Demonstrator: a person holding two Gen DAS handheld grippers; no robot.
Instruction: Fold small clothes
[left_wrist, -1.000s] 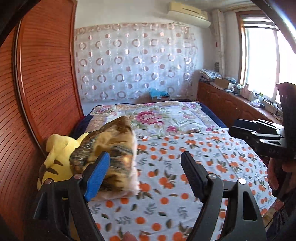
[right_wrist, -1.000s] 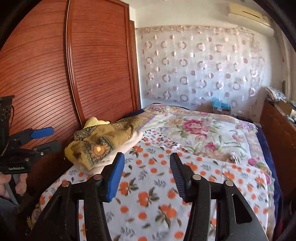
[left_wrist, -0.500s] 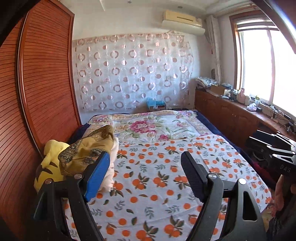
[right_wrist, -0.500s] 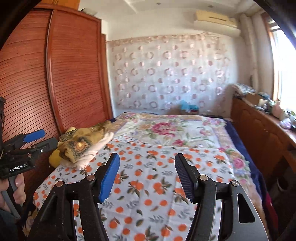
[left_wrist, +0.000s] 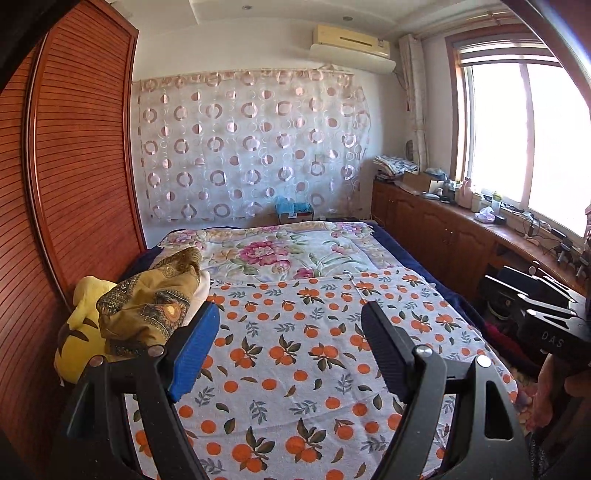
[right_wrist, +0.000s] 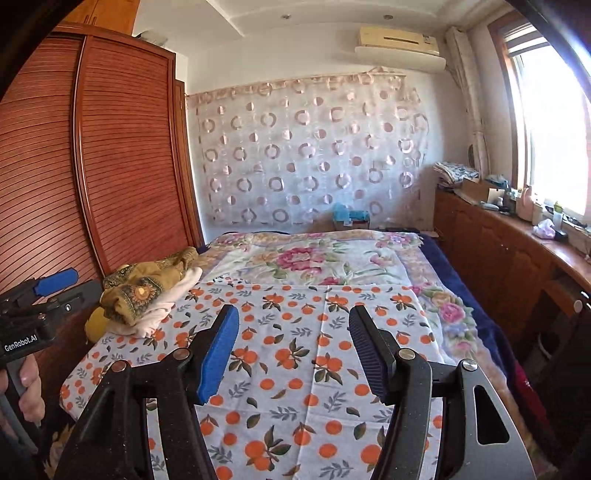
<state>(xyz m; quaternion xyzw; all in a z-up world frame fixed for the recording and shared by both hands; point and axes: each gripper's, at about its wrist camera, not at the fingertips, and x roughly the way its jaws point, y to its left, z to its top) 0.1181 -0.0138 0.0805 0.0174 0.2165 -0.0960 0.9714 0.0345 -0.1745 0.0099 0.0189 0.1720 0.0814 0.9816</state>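
Both grippers hang w/ nothing in them: left gripper (left_wrist: 288, 347) has its jaws spread wide, right gripper (right_wrist: 291, 350) a bit narrower, only the orange-print sheet (left_wrist: 295, 369) showing thru each gap. Clothes pile (left_wrist: 151, 306), ochre patterned piece on top of pale ones, sits mid-left of the left view, stacked at the sheet's edge against a yellow plush (left_wrist: 77, 343), prob. parked aside so we've got flat sheet free for folding.

Orange-fruit print sheet (left_wrist: 295, 354), mustard paisley clothes (left_wrist: 151, 306), yellow plush (left_wrist: 79, 332).
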